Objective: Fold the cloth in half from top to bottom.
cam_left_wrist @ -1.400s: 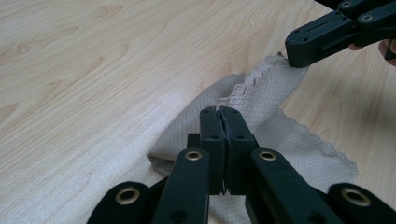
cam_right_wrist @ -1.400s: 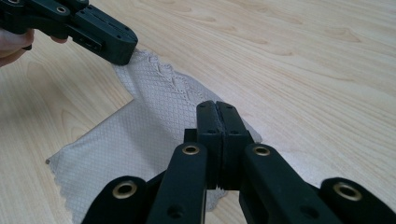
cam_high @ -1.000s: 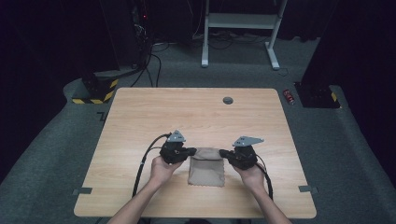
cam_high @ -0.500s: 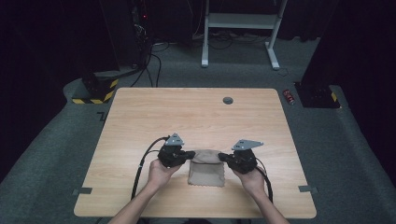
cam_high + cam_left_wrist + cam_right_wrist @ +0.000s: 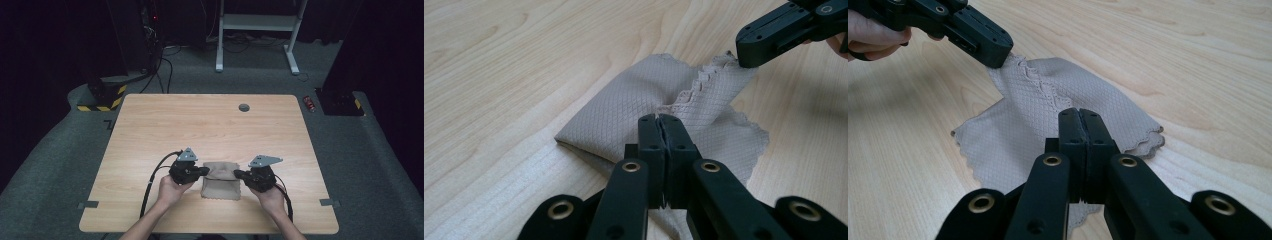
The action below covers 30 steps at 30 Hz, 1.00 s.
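A: Quick pass. My left gripper (image 5: pixel 659 120) first: jaws pressed together, clamped on the cloth (image 5: pixel 649 107) at its pinked edge. From my left gripper view the fabric rises up into the tips.

B: And the other one?

A: My right gripper (image 5: pixel 1080 114), same story. Jaws closed flat against each other, pinching the cloth (image 5: pixel 1048 115) on the opposite side. In that view my left gripper (image 5: pixel 993 52) sits across from it, biting the far scalloped corner and lifting it off the wood.

B: Cloth itself?

A: Beige, diamond-weave, zigzag-cut edges. Folded or bunched, part lying on the table (image 5: pixel 210 130), part pulled up between the two claws. From above, the cloth (image 5: pixel 221 181) sits near the front edge of the table, roughly mid-width, directly between my left gripper (image 5: pixel 205 171) and my right gripper (image 5: pixel 237 174).

B: Hands?

A: Left hand (image 5: pixel 170 189) wraps the left tool, right hand (image 5: pixel 270 197) the right one, forearms coming in from the bottom. Black cable (image 5: pixel 152 180) loops off the left gripper toward the table front. Grey triangular plates on top of both.

B: Anything else on the table?

A: Small dark round disc (image 5: pixel 244 107) near the far edge, well apart from the cloth. Could be a grommet, can't tell. Tabletop is light wood grain.

B: Off the table?

A: Grey carpet, a white metal frame (image 5: pixel 257 30) at the back, a yellow-black striped base (image 5: pixel 105 97) beyond the far left corner, small red item (image 5: pixel 311 104) on the floor by the far right corner.
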Tool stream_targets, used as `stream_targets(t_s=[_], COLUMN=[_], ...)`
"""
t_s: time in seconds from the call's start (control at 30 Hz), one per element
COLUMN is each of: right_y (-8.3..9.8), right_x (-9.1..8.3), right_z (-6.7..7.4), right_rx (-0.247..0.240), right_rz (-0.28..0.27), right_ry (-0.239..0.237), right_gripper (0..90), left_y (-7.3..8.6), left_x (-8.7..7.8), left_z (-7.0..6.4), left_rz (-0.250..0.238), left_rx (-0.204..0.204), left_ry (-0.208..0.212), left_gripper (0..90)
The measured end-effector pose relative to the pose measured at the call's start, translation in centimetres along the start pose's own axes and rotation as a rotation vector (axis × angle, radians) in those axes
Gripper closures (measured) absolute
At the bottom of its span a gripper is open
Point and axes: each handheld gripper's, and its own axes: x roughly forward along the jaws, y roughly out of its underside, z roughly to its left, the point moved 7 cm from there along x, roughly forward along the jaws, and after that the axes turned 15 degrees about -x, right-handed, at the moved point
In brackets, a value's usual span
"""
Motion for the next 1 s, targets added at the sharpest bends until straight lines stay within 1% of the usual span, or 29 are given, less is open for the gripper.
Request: stream_targets(t_s=[0.13, 0.27, 0.33, 0.4, 0.53, 0.67, 0.7, 0.73, 0.83, 1.0], right_y=[0.3, 0.4, 0.4, 0.5, 0.7, 1.0, 1.1, 1.2, 1.4, 1.6], right_x=[-0.1, -0.1, -0.2, -0.3, -0.2, -0.2, -0.1, -0.1, -0.1, -0.1], right_z=[0.1, 0.3, 0.4, 0.5, 0.7, 0.9, 1.0, 1.0, 1.2, 1.4], right_rx=[0.003, 0.009, 0.004, 0.004, 0.000, -0.003, -0.005, -0.006, -0.011, -0.005], right_rz=[-0.005, -0.005, -0.005, -0.008, -0.005, 0.001, 0.004, 0.005, 0.007, 0.007], right_ry=[-0.002, -0.006, -0.007, -0.010, -0.015, -0.014, -0.013, -0.012, -0.016, -0.022], right_gripper=[89.3, 89.2, 89.3, 89.2, 89.2, 89.2, 89.2, 89.2, 89.2, 89.2], left_y=[0.2, 0.4, 0.6, 0.7, 1.0, 1.2, 1.2, 1.3, 1.5, 1.8], left_x=[-0.1, 0.0, 0.0, 0.0, 0.0, 0.0, 0.1, 0.1, 0.1, 0.2], left_z=[-0.2, -0.2, -0.2, -0.3, -0.4, -0.5, -0.5, -0.5, -0.6, -0.7], left_rz=[-0.007, -0.012, -0.010, -0.010, -0.008, -0.008, -0.005, -0.001, 0.002, 0.006], left_rx=[0.000, -0.012, -0.012, -0.009, 0.012, 0.005, 0.006, 0.015, 0.020, 0.022], left_ry=[0.008, 0.014, 0.014, 0.012, 0.007, 0.013, 0.011, 0.010, 0.008, 0.001], left_gripper=[88.5, 88.6, 88.6, 88.6, 88.5, 88.5, 88.6, 88.6, 88.6, 88.5])
